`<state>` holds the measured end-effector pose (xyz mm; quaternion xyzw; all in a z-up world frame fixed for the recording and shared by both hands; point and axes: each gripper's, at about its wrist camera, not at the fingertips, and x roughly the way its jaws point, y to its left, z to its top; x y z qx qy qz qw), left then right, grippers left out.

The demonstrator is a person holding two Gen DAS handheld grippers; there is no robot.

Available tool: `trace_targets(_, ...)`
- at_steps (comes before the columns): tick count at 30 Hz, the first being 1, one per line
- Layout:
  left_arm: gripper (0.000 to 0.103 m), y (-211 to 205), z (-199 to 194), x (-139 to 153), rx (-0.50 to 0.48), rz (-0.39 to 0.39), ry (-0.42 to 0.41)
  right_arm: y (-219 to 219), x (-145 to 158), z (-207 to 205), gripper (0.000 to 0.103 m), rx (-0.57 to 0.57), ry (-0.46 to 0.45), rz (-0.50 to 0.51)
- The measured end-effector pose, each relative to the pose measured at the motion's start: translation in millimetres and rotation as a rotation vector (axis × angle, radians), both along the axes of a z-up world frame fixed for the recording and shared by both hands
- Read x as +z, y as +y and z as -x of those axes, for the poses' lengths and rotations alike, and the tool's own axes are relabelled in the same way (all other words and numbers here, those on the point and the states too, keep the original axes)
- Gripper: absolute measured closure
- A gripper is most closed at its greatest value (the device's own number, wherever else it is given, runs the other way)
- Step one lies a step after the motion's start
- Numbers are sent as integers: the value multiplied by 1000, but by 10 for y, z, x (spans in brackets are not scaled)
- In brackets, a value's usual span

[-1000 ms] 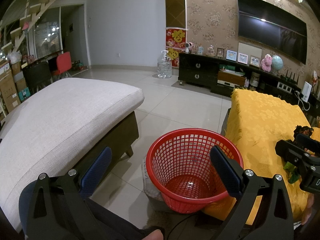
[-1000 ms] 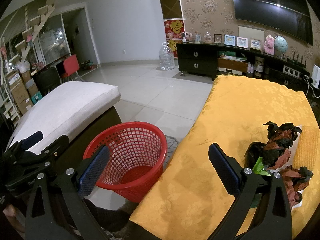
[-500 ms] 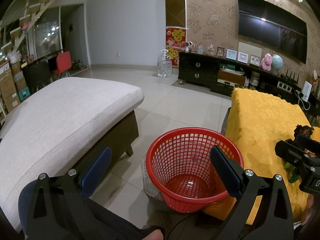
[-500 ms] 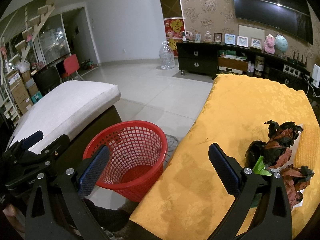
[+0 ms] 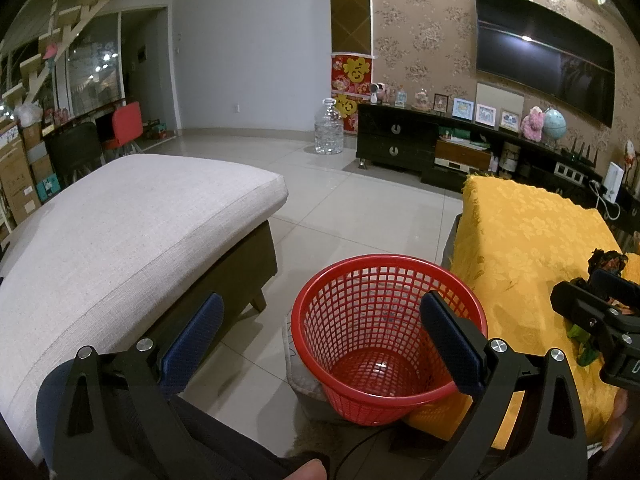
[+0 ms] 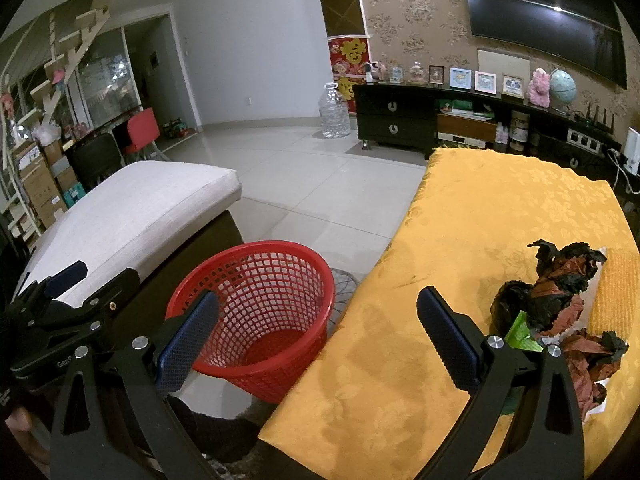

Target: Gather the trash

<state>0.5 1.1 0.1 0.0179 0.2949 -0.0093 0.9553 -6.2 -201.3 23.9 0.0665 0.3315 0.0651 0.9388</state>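
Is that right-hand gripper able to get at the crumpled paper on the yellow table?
Probably yes. The right gripper is open and empty, and the crumpled paper lies uncovered on the yellow table just to its right, with nothing between them.

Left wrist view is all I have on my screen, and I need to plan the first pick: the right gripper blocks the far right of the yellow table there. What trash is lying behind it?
Observer: Crumpled black and reddish paper wads lie on the yellow tablecloth, near its right side.
Operator: Anything else in that pile?
Observer: A green scrap sits at the wads' near edge, and a yellow textured mat lies beside them to the right.
Operator: Is the right gripper holding any of it?
Observer: No. The right gripper is open and empty, with the pile off to its right.
Operator: And the red basket?
Observer: The red basket stands on the floor against the table's left edge, with nothing visible in it.
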Motion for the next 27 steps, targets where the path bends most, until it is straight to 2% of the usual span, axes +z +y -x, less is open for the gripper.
trace_targets(12,8,1,-1,0,1,2,0,-29,1,34,6,-18,-6,1)
trace_targets(16,8,-2,-2,0,-2,2,0,-168,13,88,6,-50,-14,4)
trace_targets(20,8,31,14,-64,-8,3,2,-379,39,169,6,-113,-17,4)
trace_targets(27,8,-199,-10,-101,-50,3,14,-937,120,399,6,-283,-28,-19)
